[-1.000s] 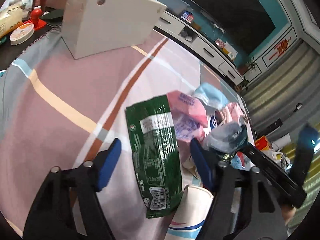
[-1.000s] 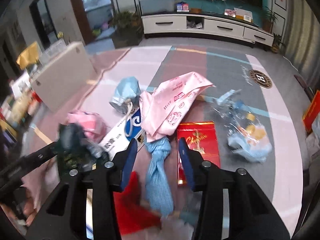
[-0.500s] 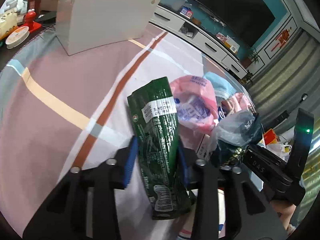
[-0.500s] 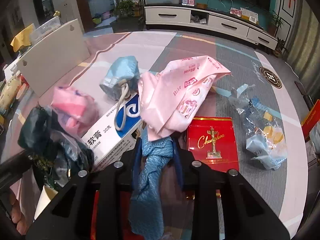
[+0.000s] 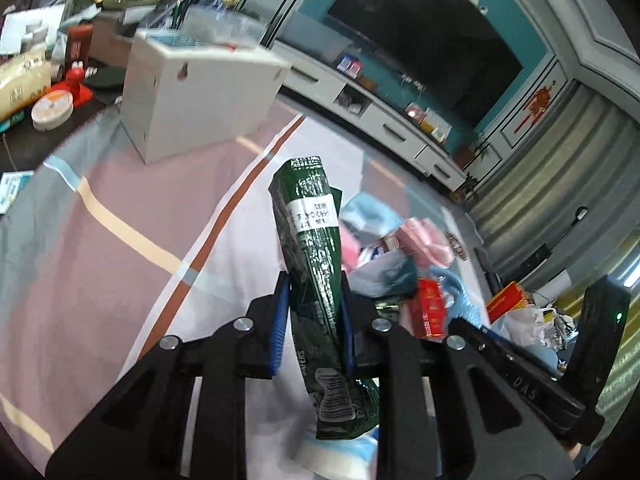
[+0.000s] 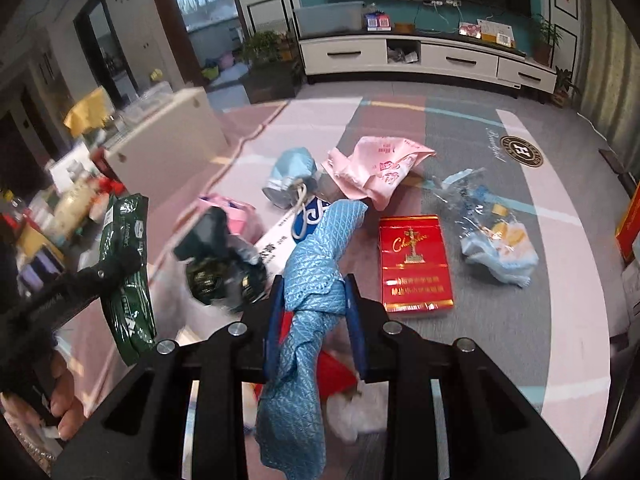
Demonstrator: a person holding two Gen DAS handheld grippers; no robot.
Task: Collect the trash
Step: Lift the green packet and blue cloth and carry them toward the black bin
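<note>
- My left gripper [image 5: 314, 312] is clamped on the green wafer wrapper [image 5: 314, 256], which stands nearly upright between the blue pads and sticks out well above them
- From the right wrist view I see that same wrapper [image 6: 130, 276] lifted off the striped cloth [image 6: 560, 320], with the left hand [image 6: 64, 396] gripping the tool's handle low at the frame's left edge
- My right gripper [image 6: 314, 320] is closed on a twisted blue cloth [image 6: 316, 280]; its upper end points forward over the pile, its lower end hangs below the fingers
- The right tool is angled down towards the table, level with the litter
- On the cloth lie a red cigarette carton [image 6: 414, 264], a pink wrapper [image 6: 376, 172], a crumpled clear bag [image 6: 488, 232], a light blue pouch [image 6: 290, 176] and a white tube box [image 6: 280, 248]
- A dark crumpled bag [image 6: 218, 260] sits just left of my right fingers
- A white box [image 5: 200, 100] stands well beyond the pile
</note>
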